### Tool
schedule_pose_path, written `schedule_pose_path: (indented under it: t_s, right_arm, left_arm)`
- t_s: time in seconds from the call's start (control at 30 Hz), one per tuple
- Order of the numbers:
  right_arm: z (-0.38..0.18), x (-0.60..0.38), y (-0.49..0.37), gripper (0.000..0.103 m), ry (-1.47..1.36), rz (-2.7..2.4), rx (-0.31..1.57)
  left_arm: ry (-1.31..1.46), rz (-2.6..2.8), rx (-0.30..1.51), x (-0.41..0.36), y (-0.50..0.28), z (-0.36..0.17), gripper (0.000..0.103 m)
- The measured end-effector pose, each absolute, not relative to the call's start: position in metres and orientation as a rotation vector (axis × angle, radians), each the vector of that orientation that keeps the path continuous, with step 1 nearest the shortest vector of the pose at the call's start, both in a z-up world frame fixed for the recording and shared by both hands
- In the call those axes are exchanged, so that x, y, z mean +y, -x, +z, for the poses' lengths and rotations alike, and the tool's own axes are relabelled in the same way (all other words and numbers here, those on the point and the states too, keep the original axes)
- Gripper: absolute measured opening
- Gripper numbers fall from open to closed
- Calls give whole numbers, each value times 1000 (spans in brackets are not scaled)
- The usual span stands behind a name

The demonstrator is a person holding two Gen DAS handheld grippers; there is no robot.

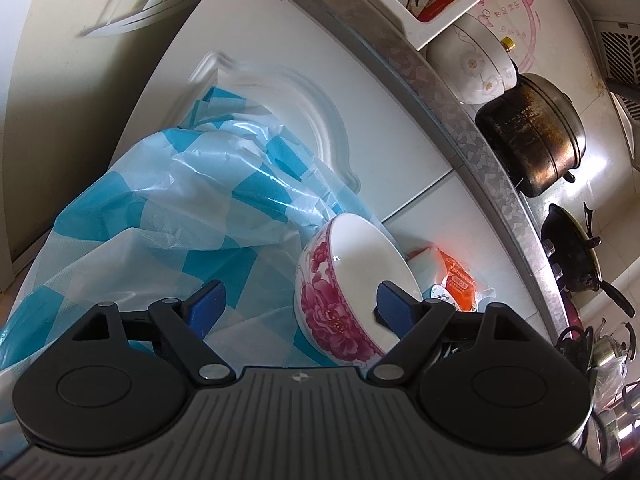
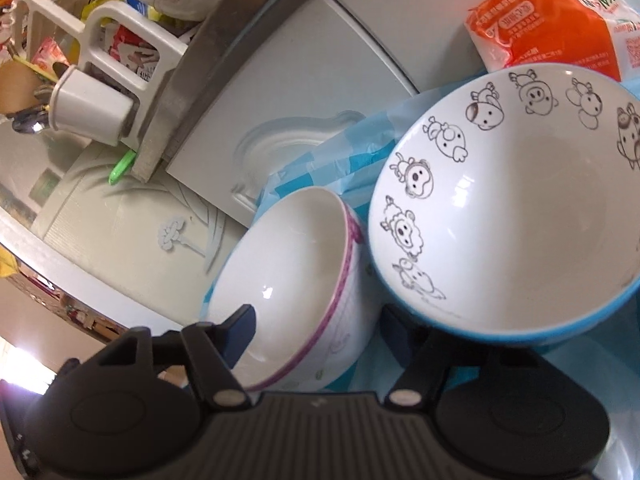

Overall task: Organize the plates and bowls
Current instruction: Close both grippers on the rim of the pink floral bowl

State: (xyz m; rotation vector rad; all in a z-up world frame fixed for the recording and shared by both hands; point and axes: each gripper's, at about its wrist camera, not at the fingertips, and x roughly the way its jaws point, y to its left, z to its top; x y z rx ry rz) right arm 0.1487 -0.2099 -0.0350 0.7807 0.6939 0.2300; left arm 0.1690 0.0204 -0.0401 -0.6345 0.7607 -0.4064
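In the left wrist view a white bowl with pink flowers lies tilted on a blue-and-white checked plastic sheet. My left gripper is open; its right finger sits inside the bowl and its left finger is outside, so the wall is between them. In the right wrist view a white bowl with a purple rim lies beside a larger blue bowl with cartoon animals. My right gripper is open, straddling the purple-rimmed bowl's wall.
White cabinet doors stand behind the sheet. An orange packet lies near the bowls. A metal-edged counter holds a flowered white pot, a stained metal pot and a black wok. A white rack hangs off the counter.
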Motion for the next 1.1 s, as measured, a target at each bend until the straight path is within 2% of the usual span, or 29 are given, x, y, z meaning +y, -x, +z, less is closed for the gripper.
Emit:
schedule_pose_path:
  t_s: [0.03,0.17,0.57,0.7,0.9,1.0,1.1]
  right_arm:
    - [-35,-209,-148,58,-766,228,697]
    - [-40,-216,-142,52,-817,268,705]
    - [-46,-210,-117,59,-907,389,738]
    - [-36,-218,-116,69,-881,343,674]
    - [-25,-223,-127,69,-805,282,618]
    - [-28,-217,-136,69,-786,281,618]
    - [-32,-214,-143,75,-789,299,611]
  left_arm:
    - [639,-403,763,20,-170,-40,101]
    - [643,-397,769,20,-170,-41,101]
    - [617,-399,775,10,-170,-42,100]
    - [596,-393,776,4,-167,-44,91]
    - [570,-406,787,-6,-163,-48,72]
    - [562,-413,784,-9,-163,-48,67]
    - [570,-437,786,-8,-164,-49,66]
